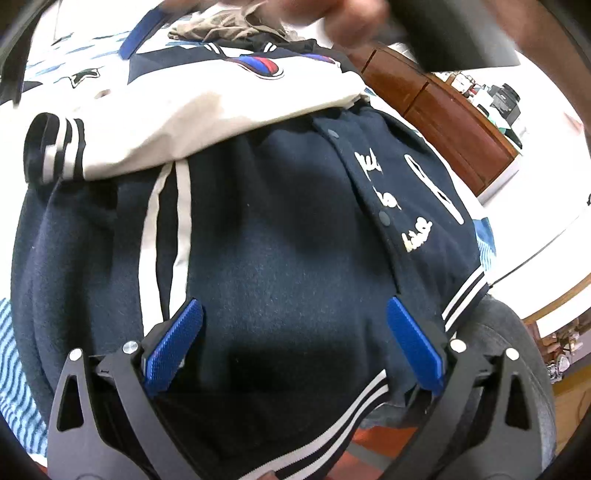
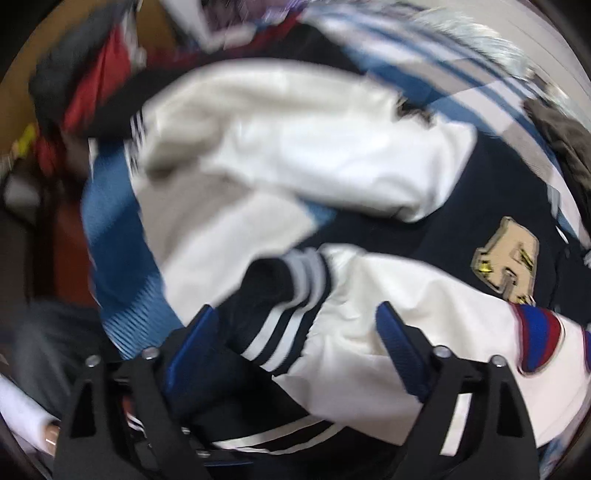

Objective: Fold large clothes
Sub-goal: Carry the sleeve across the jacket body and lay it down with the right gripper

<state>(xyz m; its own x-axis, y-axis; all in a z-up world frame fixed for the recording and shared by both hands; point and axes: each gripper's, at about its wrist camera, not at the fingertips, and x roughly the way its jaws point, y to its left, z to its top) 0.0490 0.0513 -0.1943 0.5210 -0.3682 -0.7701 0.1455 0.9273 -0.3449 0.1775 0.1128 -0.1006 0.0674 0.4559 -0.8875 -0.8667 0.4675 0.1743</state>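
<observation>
A navy varsity jacket (image 1: 280,229) with cream sleeves lies spread on the bed. One cream sleeve (image 1: 207,118) is folded across its upper part, its striped cuff (image 1: 55,147) at the left. My left gripper (image 1: 293,325) is open just above the jacket's navy lower front, near the striped hem (image 1: 343,413). In the right wrist view, which is blurred, my right gripper (image 2: 295,332) is open over the striped cuff (image 2: 280,332) of a cream sleeve (image 2: 388,325). A gold patch (image 2: 509,262) shows on the navy chest.
The bed sheet has blue and white patterns (image 1: 14,387). A beige garment (image 1: 221,26) lies at the far side of the bed. A brown wooden cabinet (image 1: 443,118) with clutter stands to the right. Red and dark clothes (image 2: 85,85) are piled at the upper left of the right view.
</observation>
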